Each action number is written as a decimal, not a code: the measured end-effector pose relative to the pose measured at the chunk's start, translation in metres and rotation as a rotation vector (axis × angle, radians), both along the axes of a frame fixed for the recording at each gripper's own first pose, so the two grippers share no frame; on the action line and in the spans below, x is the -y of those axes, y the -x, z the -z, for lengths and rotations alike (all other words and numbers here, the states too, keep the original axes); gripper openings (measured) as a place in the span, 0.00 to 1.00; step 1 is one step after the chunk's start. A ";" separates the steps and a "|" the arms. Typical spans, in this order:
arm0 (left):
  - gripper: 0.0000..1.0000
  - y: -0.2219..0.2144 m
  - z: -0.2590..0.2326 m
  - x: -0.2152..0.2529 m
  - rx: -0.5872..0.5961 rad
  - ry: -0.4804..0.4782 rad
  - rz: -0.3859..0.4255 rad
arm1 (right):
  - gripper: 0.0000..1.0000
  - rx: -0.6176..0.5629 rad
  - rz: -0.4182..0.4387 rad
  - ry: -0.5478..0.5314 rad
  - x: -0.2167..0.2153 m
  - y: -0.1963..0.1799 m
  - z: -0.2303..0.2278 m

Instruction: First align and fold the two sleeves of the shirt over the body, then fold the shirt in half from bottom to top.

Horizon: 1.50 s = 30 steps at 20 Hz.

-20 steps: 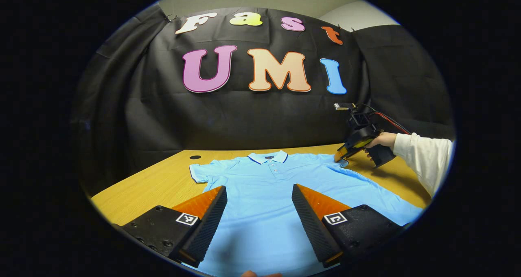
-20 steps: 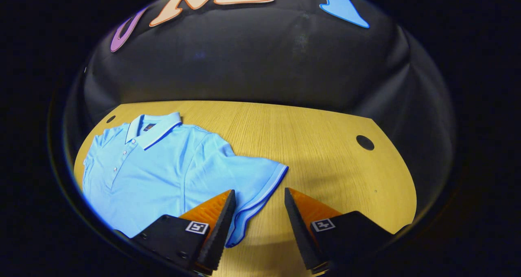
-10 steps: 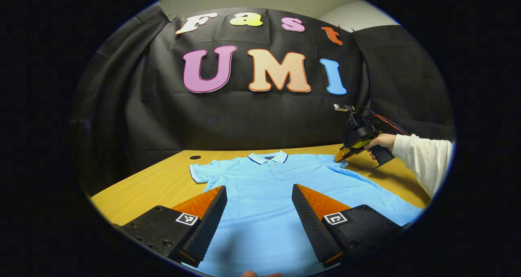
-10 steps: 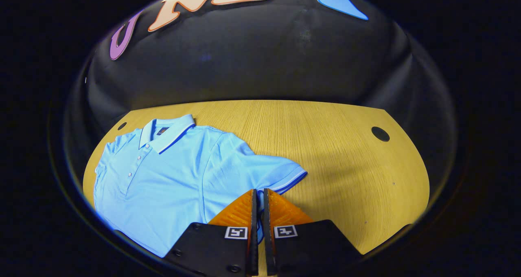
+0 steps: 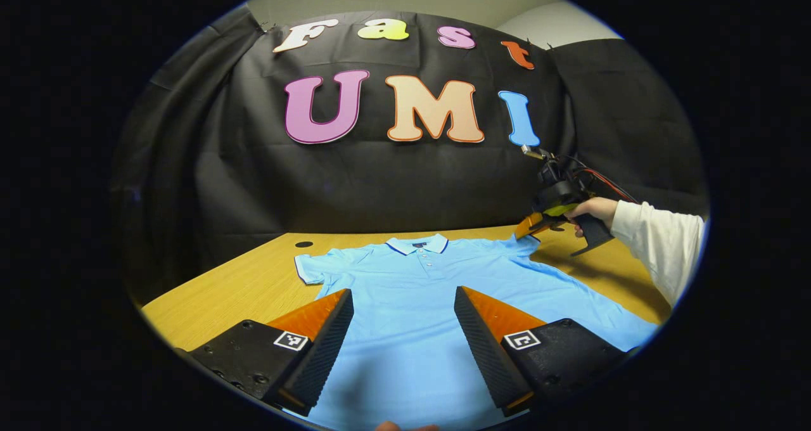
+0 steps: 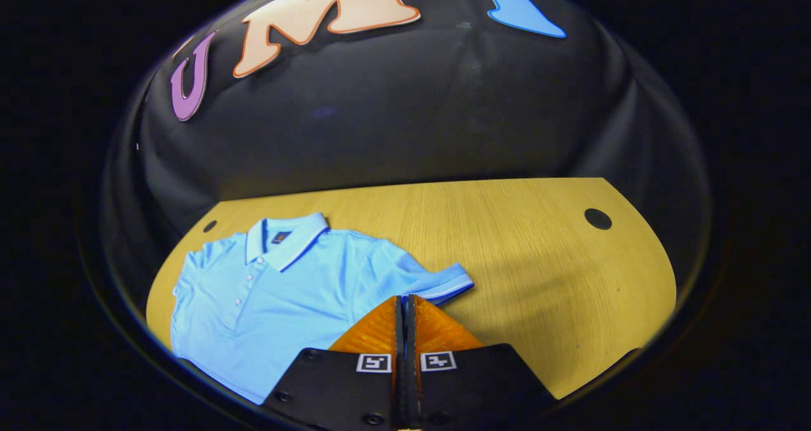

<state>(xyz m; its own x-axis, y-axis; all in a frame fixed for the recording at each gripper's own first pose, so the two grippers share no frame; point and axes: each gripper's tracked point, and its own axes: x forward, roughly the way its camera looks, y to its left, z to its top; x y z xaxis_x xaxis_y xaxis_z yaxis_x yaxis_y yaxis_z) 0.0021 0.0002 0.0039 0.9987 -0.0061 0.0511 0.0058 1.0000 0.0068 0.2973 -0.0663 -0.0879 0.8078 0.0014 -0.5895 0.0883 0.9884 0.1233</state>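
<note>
A light blue polo shirt (image 5: pixel 418 291) lies flat on the wooden table (image 5: pixel 253 285), collar (image 5: pixel 417 244) toward the back wall. My left gripper (image 5: pixel 403 342) hangs open over the shirt's lower body, nothing between its fingers. In the right gripper view the shirt (image 6: pixel 272 298) spreads to the left and my right gripper (image 6: pixel 403 301) is shut on the hem of the right sleeve (image 6: pixel 437 283). The left gripper view shows that right gripper (image 5: pixel 529 227), held by a hand (image 5: pixel 586 210) in a white sleeve, lifting the sleeve edge a little off the table.
Bare wood (image 6: pixel 538 260) extends to the right of the shirt, with a round cable hole (image 6: pixel 597 218) near the far right corner and another hole (image 5: pixel 304 244) beyond the shirt's left sleeve (image 5: pixel 310 269). The black cloth wall stands right behind the table.
My right gripper went from open around the sleeve hem to shut on it, then rose, lifting the sleeve edge. My left gripper has stayed still and open.
</note>
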 end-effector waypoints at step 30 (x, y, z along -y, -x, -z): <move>0.95 0.001 0.001 0.001 -0.005 0.000 0.037 | 0.98 0.162 -0.411 0.030 -0.153 0.079 -0.020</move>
